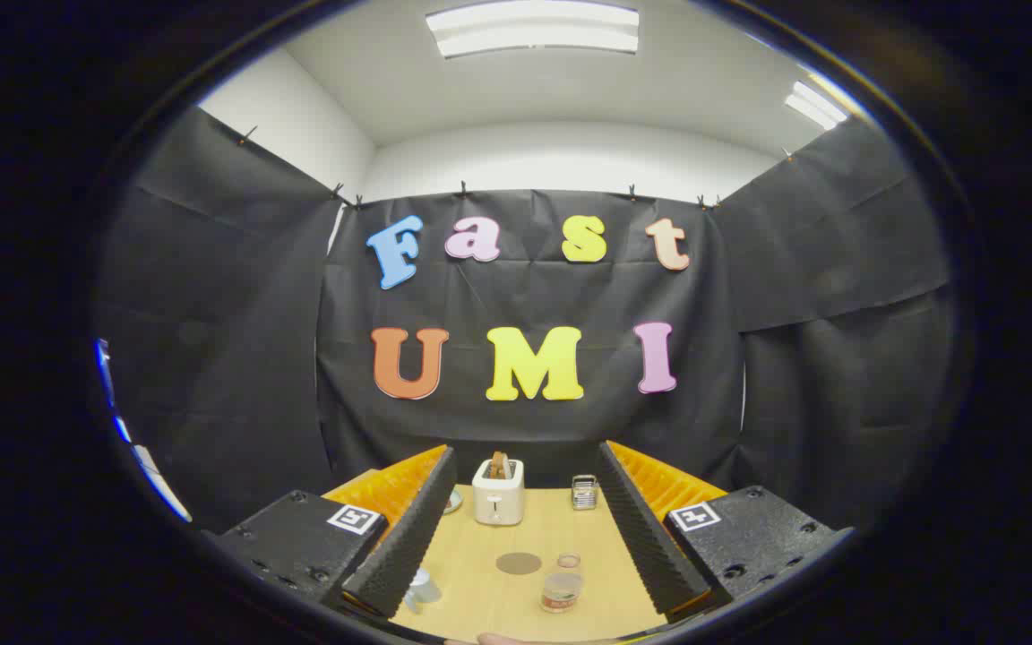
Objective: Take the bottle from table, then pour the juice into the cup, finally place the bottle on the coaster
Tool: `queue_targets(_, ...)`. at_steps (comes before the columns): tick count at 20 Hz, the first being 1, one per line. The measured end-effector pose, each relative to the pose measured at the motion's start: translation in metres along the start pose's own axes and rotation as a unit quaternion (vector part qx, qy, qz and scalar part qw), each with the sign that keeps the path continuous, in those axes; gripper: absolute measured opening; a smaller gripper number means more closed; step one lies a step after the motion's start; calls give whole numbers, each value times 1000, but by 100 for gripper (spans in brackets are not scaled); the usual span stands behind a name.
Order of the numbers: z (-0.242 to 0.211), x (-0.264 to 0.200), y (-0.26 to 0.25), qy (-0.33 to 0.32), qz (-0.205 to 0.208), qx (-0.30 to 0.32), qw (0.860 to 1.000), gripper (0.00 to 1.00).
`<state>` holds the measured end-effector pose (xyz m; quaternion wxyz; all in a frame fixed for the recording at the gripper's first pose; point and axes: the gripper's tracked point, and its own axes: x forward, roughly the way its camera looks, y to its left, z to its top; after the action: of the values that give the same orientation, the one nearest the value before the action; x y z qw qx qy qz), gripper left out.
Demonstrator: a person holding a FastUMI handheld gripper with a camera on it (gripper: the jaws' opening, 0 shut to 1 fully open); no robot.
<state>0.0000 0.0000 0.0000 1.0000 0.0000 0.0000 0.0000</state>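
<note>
Jaws spread wide, empty, above the wooden table (480,591), round coaster (518,563) and squat bottle (561,589) between them.

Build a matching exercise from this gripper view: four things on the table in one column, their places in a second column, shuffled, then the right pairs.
Things:
1. toaster
2. coaster
3. bottle
4. cup

Places:
A. lying flat mid-table, just this side of the toaster
B. close beside one finger of the open gripper
C. standing just beside the coaster, between the fingers
D. at the far end of the table, by the black cloth

Pairs: 1-D, 2-A, 3-C, 4-B
</note>
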Motion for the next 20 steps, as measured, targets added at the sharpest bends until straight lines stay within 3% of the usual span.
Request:
queue_targets(14,-3,11,-15,6,-10,11,1000,100)
queue_targets(20,-30,21,-24,21,-20,2,1000,100)
